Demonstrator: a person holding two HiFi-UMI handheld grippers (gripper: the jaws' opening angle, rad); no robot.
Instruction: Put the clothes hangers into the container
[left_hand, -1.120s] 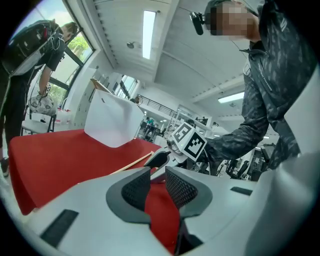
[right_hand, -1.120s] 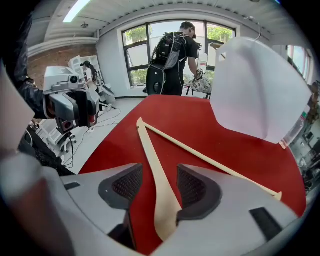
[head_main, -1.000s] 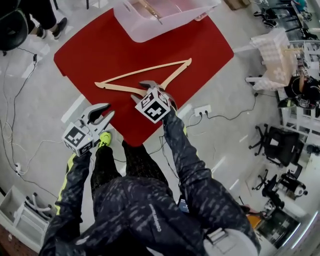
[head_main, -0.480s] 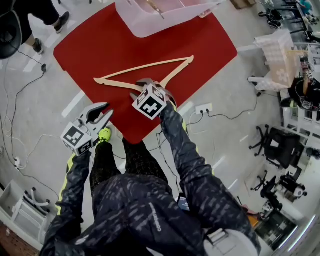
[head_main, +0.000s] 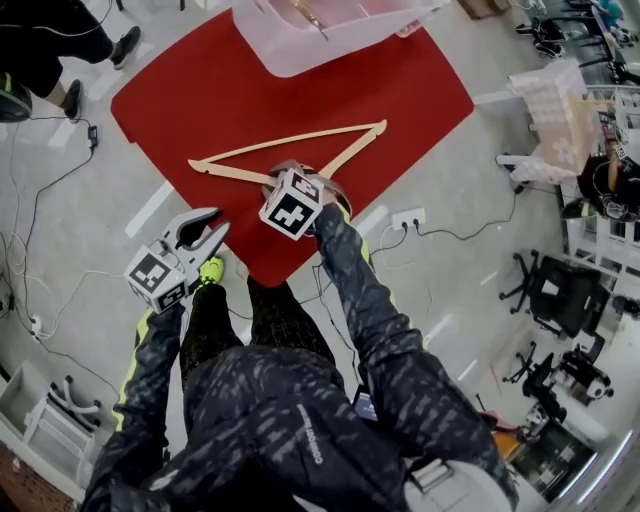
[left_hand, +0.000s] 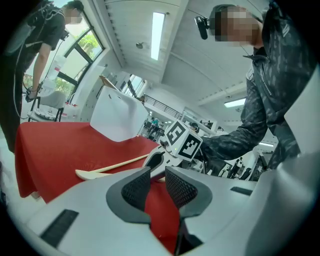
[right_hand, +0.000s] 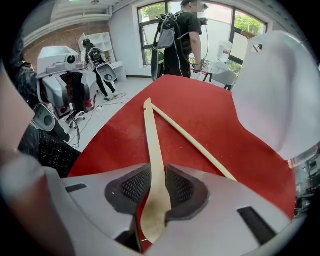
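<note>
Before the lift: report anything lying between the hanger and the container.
Nothing visible: only bare red mat lies between the hanger and the container. The right gripper has just been closing its jaws on the hanger.

The hanger (head_main: 300, 139) lies on the bench (head_main: 200, 90), with the container (head_main: 300, 45) behind it at the far edge. My right claw (right_hand: 152, 190) has just been closing and grips the hanger's near arm. My left claw (left_hand: 156, 187) hangs left of it, off the bench's near edge.

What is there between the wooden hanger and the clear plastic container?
Only bare red cloth. The head view shows nothing lying between the hanger and the container.
</note>
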